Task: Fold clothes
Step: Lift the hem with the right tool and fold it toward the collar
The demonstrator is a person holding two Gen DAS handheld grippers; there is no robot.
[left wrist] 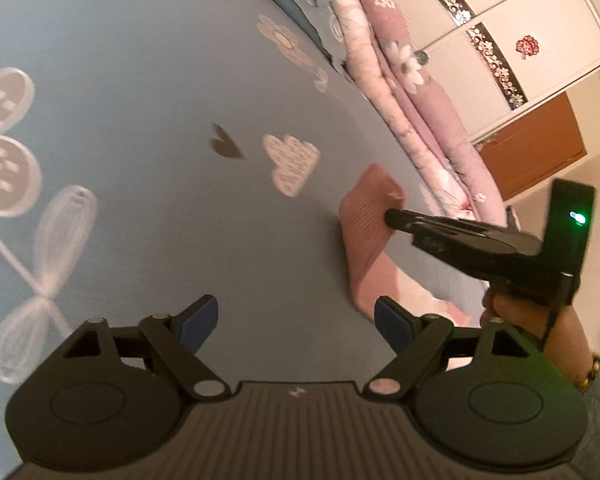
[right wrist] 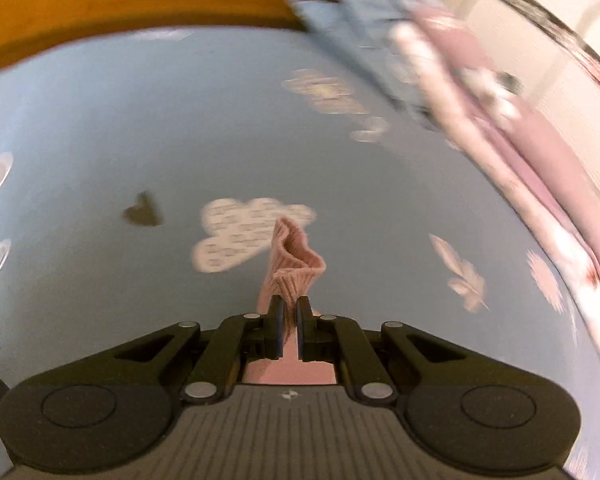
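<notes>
writing: too blurry to read | my right fingers (right wrist: pixel 289 312): pinched tight on the pink knit cloth (left wrist: pixel 364 216), lifting one end off the blue bed (left wrist: pixel 140 100), near its right edge | my left fingers (left wrist: pixel 296 320): wide open, holding nothing, tipped down over the bed

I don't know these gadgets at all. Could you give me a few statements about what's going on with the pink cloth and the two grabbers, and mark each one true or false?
1. The right gripper is clamped on the pink ribbed cloth. True.
2. The left gripper also holds the cloth. False: its jaws stand wide open with nothing between them.
3. The bed sheet is plain white. False: it is blue with printed flowers and a cloud.
4. A folded pink floral quilt lies along the bed's edge. True.
</notes>
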